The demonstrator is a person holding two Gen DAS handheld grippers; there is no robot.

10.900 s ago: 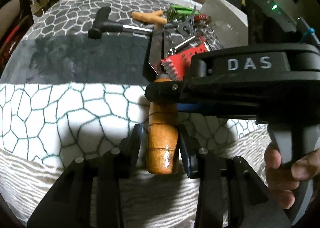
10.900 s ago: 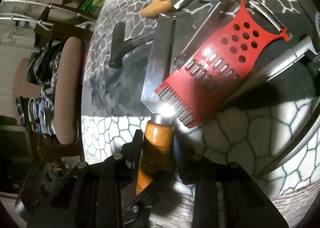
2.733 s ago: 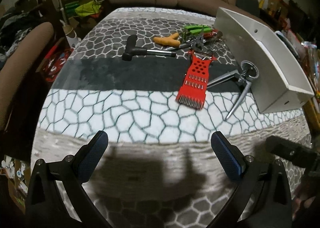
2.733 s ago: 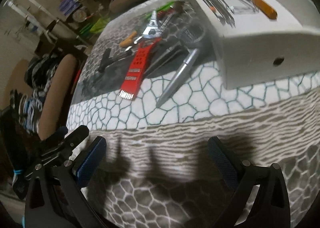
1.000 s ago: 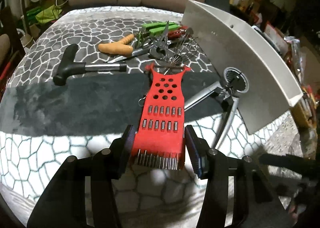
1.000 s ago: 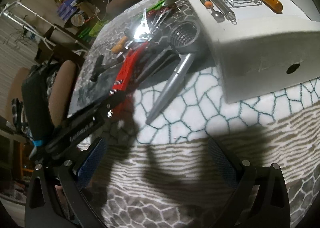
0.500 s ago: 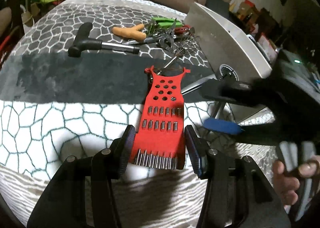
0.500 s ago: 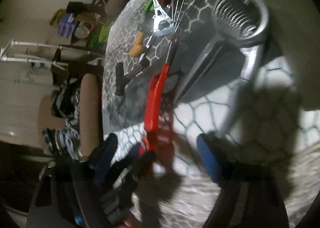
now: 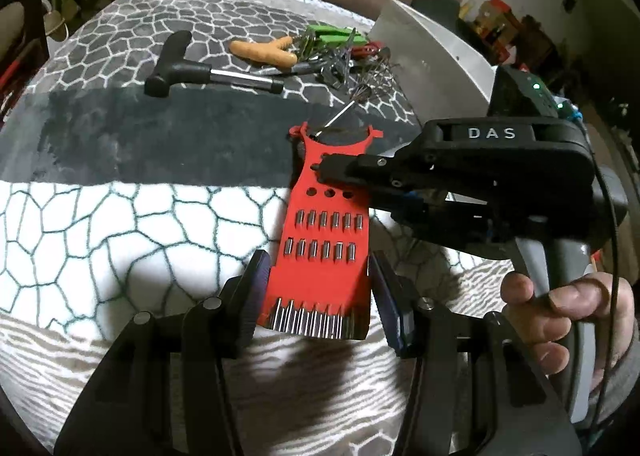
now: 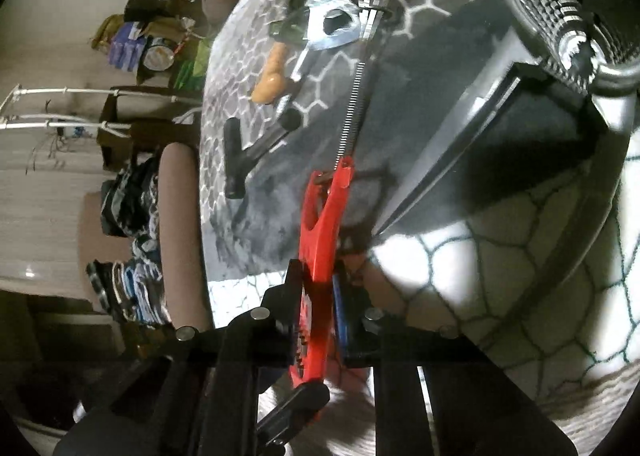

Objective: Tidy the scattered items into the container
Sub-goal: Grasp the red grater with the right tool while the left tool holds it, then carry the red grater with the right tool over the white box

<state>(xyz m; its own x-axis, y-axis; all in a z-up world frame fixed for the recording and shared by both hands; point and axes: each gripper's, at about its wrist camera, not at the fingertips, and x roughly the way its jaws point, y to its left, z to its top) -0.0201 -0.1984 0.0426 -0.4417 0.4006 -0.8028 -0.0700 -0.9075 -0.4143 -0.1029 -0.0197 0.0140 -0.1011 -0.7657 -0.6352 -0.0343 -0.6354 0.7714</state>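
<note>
Left wrist view: red grater point(image 9: 326, 244) lies flat on patterned cloth point(image 9: 120, 223), long axis running away from left gripper point(image 9: 318, 298) toward white container point(image 9: 432, 59) beyond, to right. Left fingers pinch toothed near end across width. Right gripper point(image 10: 316, 308), entering crosswise from right, jaws just closed, clamps perforated far half edge-on. Both hands hold one item; lift likely shared.
</note>
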